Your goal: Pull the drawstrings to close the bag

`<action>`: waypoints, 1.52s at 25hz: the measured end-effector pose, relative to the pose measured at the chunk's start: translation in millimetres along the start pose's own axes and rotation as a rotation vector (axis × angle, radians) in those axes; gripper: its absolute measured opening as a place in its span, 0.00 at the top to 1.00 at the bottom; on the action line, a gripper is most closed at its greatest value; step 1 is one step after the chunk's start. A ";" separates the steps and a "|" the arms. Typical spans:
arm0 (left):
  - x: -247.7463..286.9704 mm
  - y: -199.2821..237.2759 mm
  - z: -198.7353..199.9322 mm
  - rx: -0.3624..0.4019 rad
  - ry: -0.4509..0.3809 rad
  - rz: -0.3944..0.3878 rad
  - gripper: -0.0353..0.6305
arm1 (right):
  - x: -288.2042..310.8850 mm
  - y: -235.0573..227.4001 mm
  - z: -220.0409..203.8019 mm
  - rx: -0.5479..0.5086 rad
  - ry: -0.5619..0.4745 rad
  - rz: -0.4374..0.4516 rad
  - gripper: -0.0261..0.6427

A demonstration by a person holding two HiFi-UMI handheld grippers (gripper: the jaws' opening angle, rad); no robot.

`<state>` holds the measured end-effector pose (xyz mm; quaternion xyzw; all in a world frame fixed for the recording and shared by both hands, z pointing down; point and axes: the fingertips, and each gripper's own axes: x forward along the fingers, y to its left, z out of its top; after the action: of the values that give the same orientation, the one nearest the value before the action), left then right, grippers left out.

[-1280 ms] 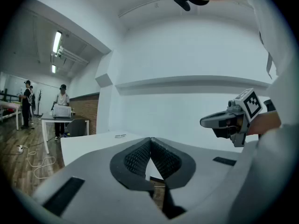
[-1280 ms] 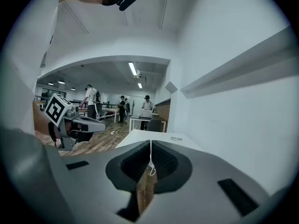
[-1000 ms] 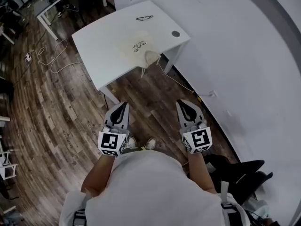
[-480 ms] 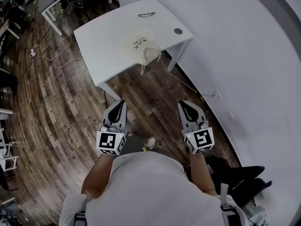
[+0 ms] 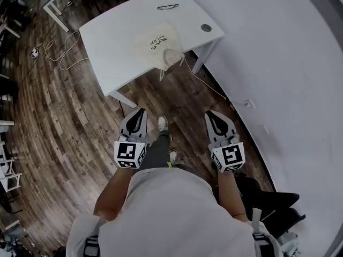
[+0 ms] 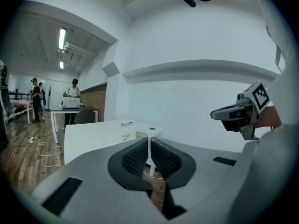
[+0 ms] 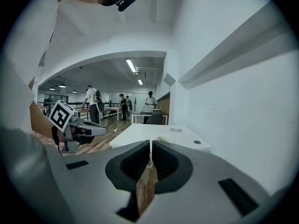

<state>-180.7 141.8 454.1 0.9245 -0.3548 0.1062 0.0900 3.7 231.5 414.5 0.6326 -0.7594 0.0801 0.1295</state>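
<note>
The dark print on the cream cloth drawstring bag (image 5: 155, 46) was too small to read. A small dark object (image 5: 168, 7) at the far edge of the white surface (image 5: 110, 42) could not be identified. Distant people (image 7: 92, 104) were too small for detail.

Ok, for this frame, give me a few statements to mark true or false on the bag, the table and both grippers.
1. The drawstring bag lies on the white table. True.
2. The left gripper and the right gripper are both shut. True.
3. The left gripper holds the drawstring bag. False: it is empty and well short of the table.
4. The right gripper hangs over the white table. False: it is over the wooden floor, apart from the table.
</note>
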 end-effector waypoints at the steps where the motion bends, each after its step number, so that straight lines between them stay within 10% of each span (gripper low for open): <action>1: 12.3 3.6 -2.8 -0.006 0.008 -0.007 0.92 | 6.9 -6.3 0.3 -0.003 0.006 -0.005 0.90; 18: 200.3 84.3 -18.7 -0.106 0.102 -0.066 0.92 | 190.9 -107.1 31.8 -0.105 0.141 0.005 0.90; 38: 291.0 103.3 -139.0 -0.108 0.312 0.151 0.78 | 328.8 -195.1 -114.9 -0.304 0.417 0.252 0.79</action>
<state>-57.7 -85.5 672.9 0.8613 -0.4103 0.2355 0.1854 151.5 -81.2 613.8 0.4764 -0.7923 0.1093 0.3652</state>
